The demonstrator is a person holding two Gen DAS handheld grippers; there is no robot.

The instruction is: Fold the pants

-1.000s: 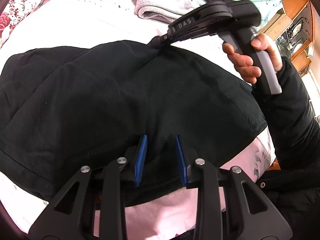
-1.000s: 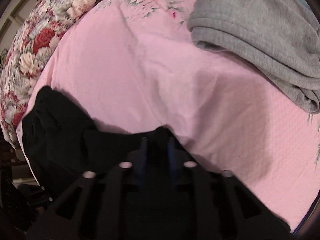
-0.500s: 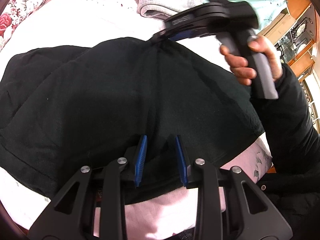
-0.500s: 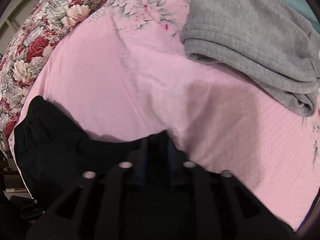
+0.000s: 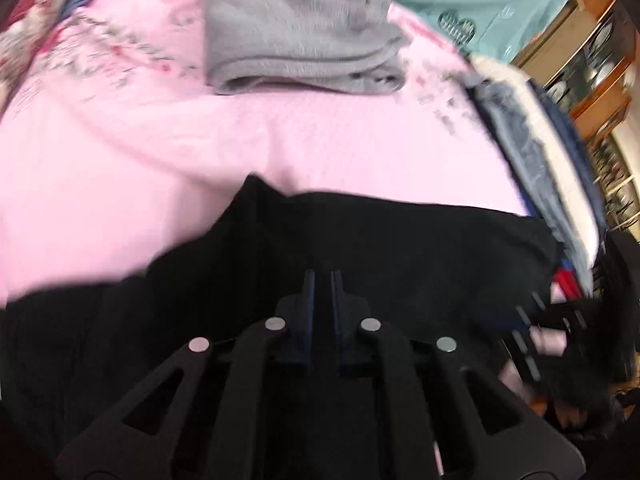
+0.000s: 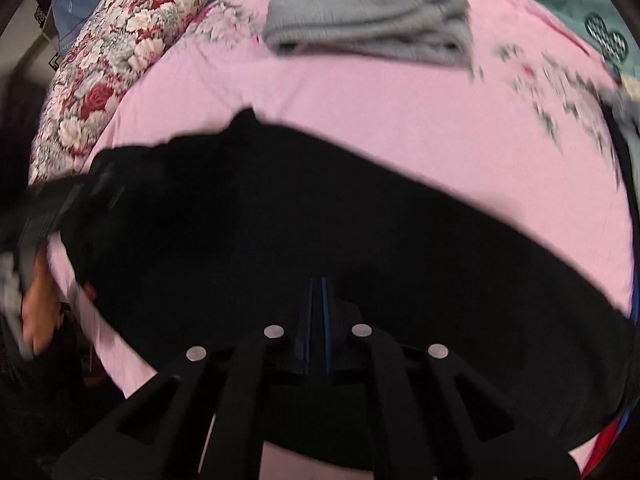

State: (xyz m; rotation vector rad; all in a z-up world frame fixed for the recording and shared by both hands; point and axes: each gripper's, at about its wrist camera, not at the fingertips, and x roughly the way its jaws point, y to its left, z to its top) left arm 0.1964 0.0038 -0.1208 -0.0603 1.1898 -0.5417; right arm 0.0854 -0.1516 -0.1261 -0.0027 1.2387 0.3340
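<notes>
A pink bedspread (image 5: 360, 144) covers the bed, with a folded grey garment (image 5: 304, 40) lying on it at the far side, a floral pillow (image 6: 120, 64) at its left edge, stacked clothes (image 5: 532, 152) at its right edge, and wooden shelves (image 5: 596, 80) beyond.
</notes>
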